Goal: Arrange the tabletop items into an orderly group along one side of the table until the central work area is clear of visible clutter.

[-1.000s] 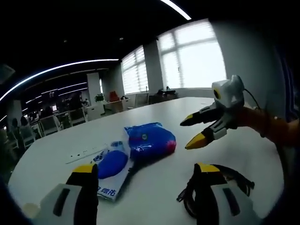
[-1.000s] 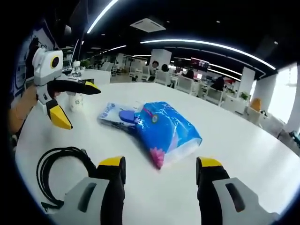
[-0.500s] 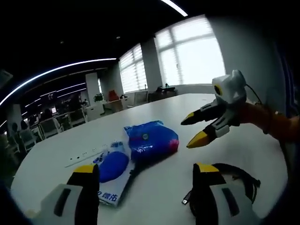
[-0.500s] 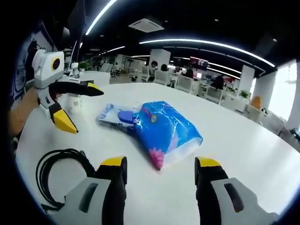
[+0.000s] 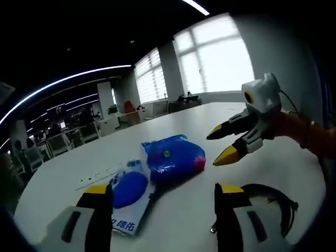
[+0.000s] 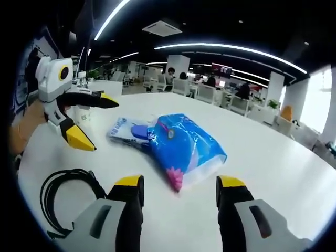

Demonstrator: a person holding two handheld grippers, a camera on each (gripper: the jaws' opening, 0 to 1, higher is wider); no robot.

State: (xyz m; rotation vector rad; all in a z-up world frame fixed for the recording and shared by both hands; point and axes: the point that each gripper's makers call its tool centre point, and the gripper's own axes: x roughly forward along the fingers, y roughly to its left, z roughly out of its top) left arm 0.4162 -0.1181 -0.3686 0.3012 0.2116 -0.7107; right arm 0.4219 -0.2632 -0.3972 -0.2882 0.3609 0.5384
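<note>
Cable [image 6: 63,197] — a black coil — lies on the white table [image 6: 273,173] left of the blue bag [image 6: 186,149] in the right gripper view. A flat white-and-blue packet [image 6: 126,128] touches the bag's far-left side. The bag is glossy, crumpled, pink at one corner. Bare tabletop spreads right of the bag to the far edge. The left gripper [image 6: 86,118] hovers left of the bag, jaws apart and empty; the right gripper [image 5: 226,142] likewise, spread and empty. Since a second ago the left gripper has edged nearer the bag.
</note>
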